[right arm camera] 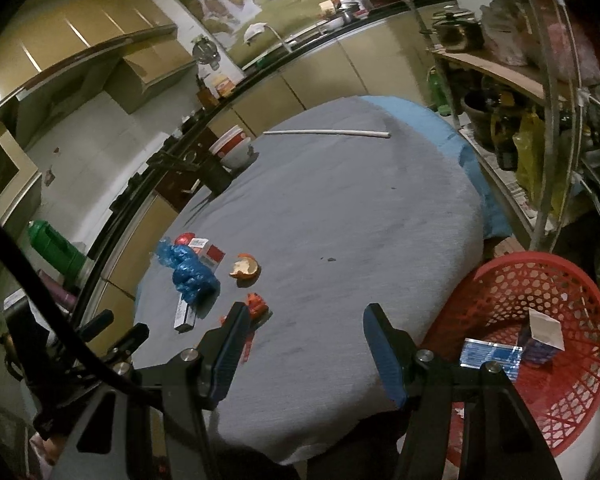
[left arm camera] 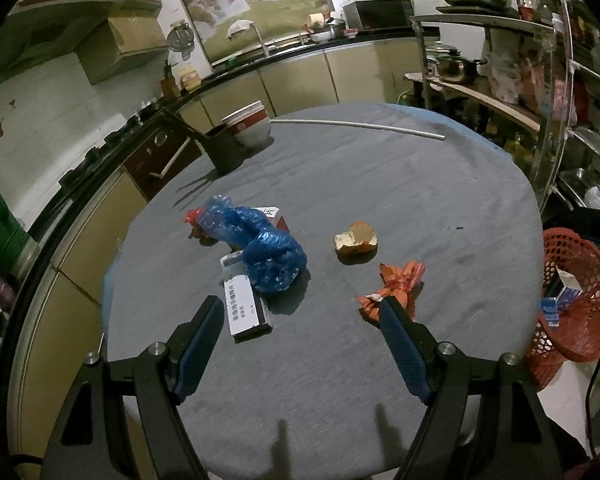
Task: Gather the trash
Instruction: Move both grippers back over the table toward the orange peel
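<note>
Trash lay scattered on the grey table (left arm camera: 380,184): a blue bag (left arm camera: 260,248), a white box (left arm camera: 246,310) touching it, an orange wrapper (left arm camera: 396,284) nearer the red basket (right arm camera: 540,280); gathering seemed half done; the left gripper (left arm camera: 300,312) gaped empty, the right gripper (right arm camera: 304,316) likewise; next, judging so, close on the wrapper; a bowl (left arm camera: 248,124) stood well apart, nothing blocking.

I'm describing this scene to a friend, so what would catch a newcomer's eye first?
The crumpled blue plastic bag at the grey table's left, lying over a white medicine box. Then the orange wrapper just ahead of the open left gripper, and the red mesh basket off the table's right edge, boxes already inside.
</note>
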The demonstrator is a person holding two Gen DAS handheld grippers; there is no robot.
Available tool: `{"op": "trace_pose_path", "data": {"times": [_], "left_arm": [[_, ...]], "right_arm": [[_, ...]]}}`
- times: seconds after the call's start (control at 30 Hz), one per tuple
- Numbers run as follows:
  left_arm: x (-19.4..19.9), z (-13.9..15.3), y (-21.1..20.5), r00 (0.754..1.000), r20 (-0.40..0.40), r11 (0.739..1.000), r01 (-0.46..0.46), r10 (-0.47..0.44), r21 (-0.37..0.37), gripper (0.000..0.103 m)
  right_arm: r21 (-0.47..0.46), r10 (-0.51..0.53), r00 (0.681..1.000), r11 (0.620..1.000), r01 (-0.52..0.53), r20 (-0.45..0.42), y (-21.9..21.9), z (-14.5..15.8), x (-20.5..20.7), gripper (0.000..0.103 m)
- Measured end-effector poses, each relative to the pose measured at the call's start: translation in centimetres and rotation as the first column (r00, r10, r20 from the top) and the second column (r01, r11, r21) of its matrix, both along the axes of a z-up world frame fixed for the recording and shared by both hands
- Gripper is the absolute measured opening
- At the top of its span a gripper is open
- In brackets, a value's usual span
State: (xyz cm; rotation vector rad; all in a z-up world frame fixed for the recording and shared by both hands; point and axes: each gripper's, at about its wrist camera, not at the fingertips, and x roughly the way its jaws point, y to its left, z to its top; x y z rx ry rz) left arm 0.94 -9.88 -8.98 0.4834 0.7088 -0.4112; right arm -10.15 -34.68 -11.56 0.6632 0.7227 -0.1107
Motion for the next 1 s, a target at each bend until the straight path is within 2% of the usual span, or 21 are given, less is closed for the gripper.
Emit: {"op": "trace_pose_path", "data": {"times": [0.6,0.7,0.87,1.0], "left_arm": [[1.0,-0.8,1.5,0.999,-0.028,1.0,-0.028,0.028,-0.013,0.08],[1.6,-1.2,2.2,0.998,-0.054,0.999,-0.035,0.034,-0.022,0.08],[4.0,-2.3,5.2,0.987,-0.116,0.992,-0.12,0.115,-0.038,0.08],[6.0,-3.2,8.8,0.963,-0.171,0.974,-0.222,0.211,-0.049,0.08]], "right_arm": [[-0.001,0.077,0.997,0.997,-0.077,-0.016,2.8,-0.1,2.4,0.063],[0.002,0.092,0.996,0.996,-0.092,-0.019,3.3,-0.2,3.0,0.063],[0.021,0.142,0.99,0.99,-0.142,-0.023,4.5,-0.4,4.5,0.063],[0.031,0.201,0.978,0.979,-0.2,-0.045,6.2,-1.3,6.5,0.063]]}}
